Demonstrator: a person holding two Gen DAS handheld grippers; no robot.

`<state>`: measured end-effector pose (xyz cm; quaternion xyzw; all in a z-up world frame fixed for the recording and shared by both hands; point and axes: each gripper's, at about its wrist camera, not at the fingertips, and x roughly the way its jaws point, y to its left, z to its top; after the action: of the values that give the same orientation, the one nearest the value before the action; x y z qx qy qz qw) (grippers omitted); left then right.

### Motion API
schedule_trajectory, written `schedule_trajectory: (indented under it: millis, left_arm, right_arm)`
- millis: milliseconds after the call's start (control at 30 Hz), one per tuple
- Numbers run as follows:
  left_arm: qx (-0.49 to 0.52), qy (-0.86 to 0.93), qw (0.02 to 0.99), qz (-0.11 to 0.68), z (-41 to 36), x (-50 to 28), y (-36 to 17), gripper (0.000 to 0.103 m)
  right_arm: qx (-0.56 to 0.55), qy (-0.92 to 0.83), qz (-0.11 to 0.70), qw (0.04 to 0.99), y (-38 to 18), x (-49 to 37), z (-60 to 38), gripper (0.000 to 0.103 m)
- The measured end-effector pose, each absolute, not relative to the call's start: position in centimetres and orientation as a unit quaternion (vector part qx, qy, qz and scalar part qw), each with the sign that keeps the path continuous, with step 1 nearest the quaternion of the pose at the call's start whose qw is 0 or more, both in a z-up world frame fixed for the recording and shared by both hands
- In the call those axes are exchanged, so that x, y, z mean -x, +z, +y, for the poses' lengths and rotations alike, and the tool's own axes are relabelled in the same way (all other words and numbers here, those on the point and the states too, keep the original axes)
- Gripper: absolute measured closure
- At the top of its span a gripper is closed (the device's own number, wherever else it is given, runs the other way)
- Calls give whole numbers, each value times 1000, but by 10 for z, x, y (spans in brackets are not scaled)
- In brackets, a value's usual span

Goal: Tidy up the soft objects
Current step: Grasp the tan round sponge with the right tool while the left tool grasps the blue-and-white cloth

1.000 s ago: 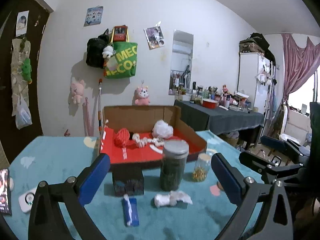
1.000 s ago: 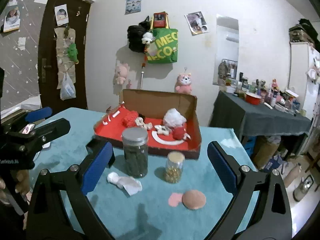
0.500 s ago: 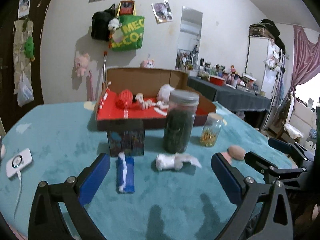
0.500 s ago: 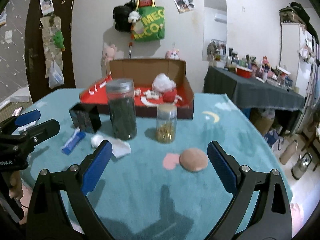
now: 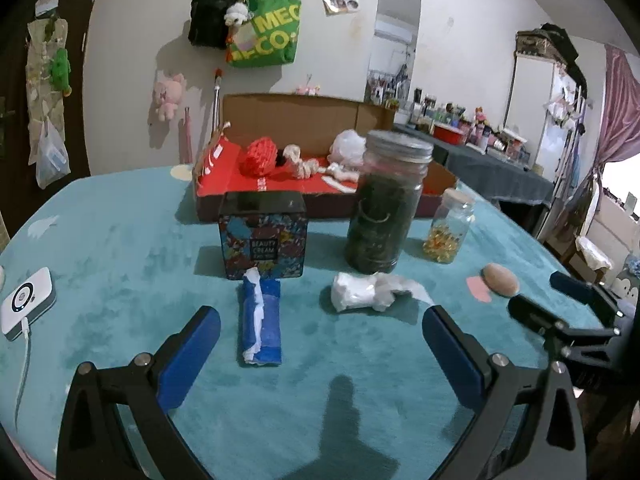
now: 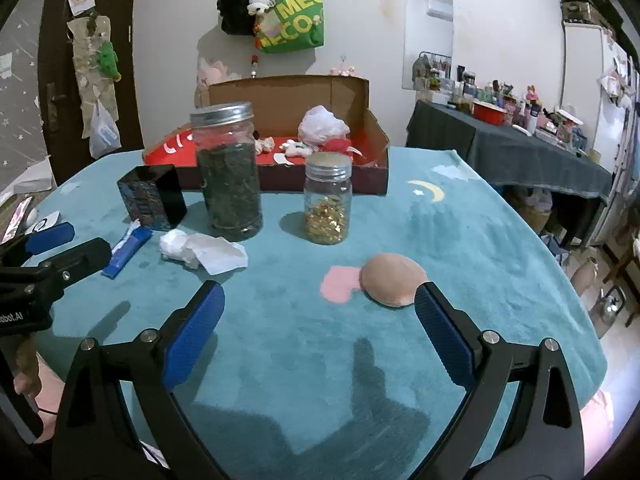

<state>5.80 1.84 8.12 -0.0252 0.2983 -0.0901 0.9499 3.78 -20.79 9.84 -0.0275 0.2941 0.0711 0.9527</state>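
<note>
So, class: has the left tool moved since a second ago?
Yes. The left tool has dropped lower toward the table; the cardboard box now appears nearly side-on.

"BEAUTY CREAM" reads clearly on the patterned tin (image 5: pixel 263 236). Up on the wall, the green tote bag (image 5: pixel 267 32) shows "MEC" over "CO". The left gripper (image 6: pixel 44 248) body bears "robot.AI", partly cut off.
</note>
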Motion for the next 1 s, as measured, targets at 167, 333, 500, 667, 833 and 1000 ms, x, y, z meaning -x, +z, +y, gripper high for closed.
schedule_trajectory:
  millis: [167, 333, 500, 667, 833, 1000]
  left_arm:
    - [27, -83, 938, 334, 27, -80, 74, 0]
    - [27, -82, 924, 373, 34, -100, 67, 2]
    - [4, -95, 907, 411, 37, -117, 56, 21]
    - [-16, -97, 903, 418, 36, -122, 50, 40]
    - [-14, -96, 908, 408, 39, -119, 52, 77]
    - [7, -124, 906, 405, 41, -116, 61, 78]
  right_arm:
    - [22, 61, 320, 945, 94, -58, -222, 6]
    - [12, 50, 360, 932, 86, -85, -241, 6]
    - [-2, 45, 400, 915, 74, -111, -261, 6]
    - [-8, 56, 423, 904, 66, -123, -268, 28]
    - [19, 82, 415, 906, 67, -123, -258, 67]
    - [25, 117, 397, 910, 72, -111, -243, 80]
